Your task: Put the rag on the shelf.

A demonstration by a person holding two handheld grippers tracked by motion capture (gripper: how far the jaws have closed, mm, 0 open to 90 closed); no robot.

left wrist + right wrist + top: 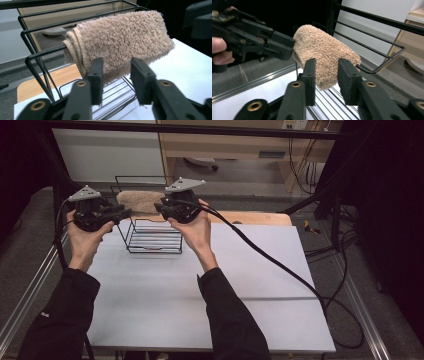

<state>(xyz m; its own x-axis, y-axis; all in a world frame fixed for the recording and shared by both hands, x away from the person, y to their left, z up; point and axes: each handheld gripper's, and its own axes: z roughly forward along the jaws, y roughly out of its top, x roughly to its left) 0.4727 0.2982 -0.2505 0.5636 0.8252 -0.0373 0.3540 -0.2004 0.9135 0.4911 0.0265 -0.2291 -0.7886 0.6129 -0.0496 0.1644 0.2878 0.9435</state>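
The left gripper [116, 75] has its fingers [96, 75] standing apart, with the hanging edge of a tan folded towel [120, 42] just in front of the gap and neither pad pressing on it. The right gripper [325, 75] is the same from the other side: its fingers [348, 77] are spread, the lower end of the towel hangs just beyond them, and nothing is clamped. From the high view, the left gripper [125, 212] and right gripper [157, 207] face each other across the towel [141, 201], each in one of the person's hands, the left hand [86, 237] and right hand [196, 231] coming up from dark sleeves. The towel is draped over the top bars of a black wire rack [152, 237], which stands on the white desk [250, 280] near its far edge, toward the far left corner. A thick black cable [280, 265] trails from the right gripper across the desk to its right edge. A strip of bare wood [250, 217] shows along the far edge behind the rack.
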